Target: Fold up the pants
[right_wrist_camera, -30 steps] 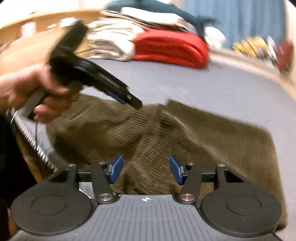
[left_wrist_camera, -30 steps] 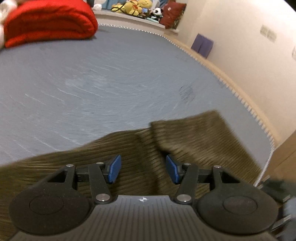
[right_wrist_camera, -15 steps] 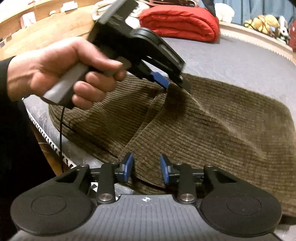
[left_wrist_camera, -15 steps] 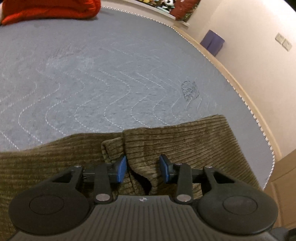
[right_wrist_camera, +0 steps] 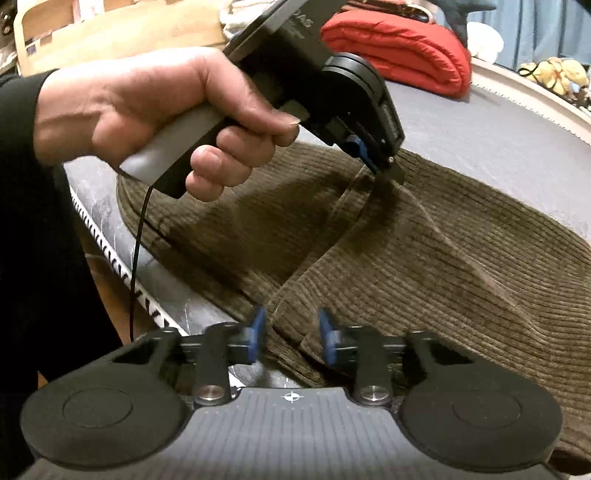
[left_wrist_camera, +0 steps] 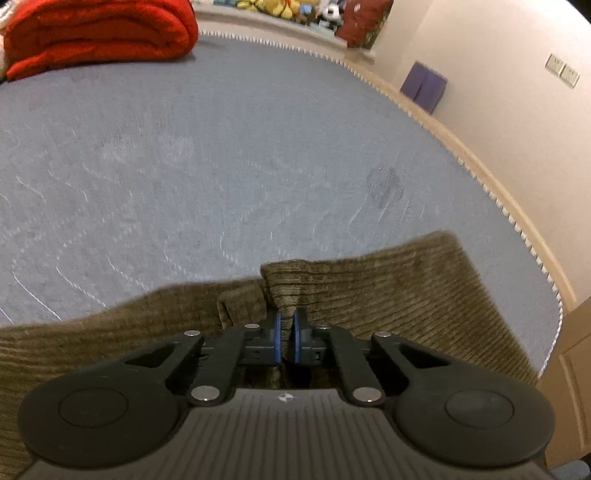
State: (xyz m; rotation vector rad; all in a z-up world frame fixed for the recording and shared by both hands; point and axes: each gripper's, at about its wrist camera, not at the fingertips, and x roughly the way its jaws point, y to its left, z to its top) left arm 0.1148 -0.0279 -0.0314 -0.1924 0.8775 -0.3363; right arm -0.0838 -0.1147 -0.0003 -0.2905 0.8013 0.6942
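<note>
Brown corduroy pants (right_wrist_camera: 424,258) lie spread on a grey quilted bed (left_wrist_camera: 221,166). My left gripper (left_wrist_camera: 288,330) is shut on a raised pinch of the pants' far edge (left_wrist_camera: 284,291), lifting it into a small peak. In the right wrist view the left gripper (right_wrist_camera: 373,162) shows in the person's hand, pinching the cloth near the middle. My right gripper (right_wrist_camera: 291,338) is open, its blue pads either side of the pants' near edge where two layers overlap.
A folded red blanket (left_wrist_camera: 96,33) lies at the bed's far end, also in the right wrist view (right_wrist_camera: 399,48). Stuffed toys (left_wrist_camera: 303,7) line the far ledge. The bed's edge (left_wrist_camera: 517,225) runs along a cream wall with a purple box (left_wrist_camera: 424,86).
My left gripper closed on the pants' far edge and raised it. My right gripper narrowed, came down to the near edge and stays open.
</note>
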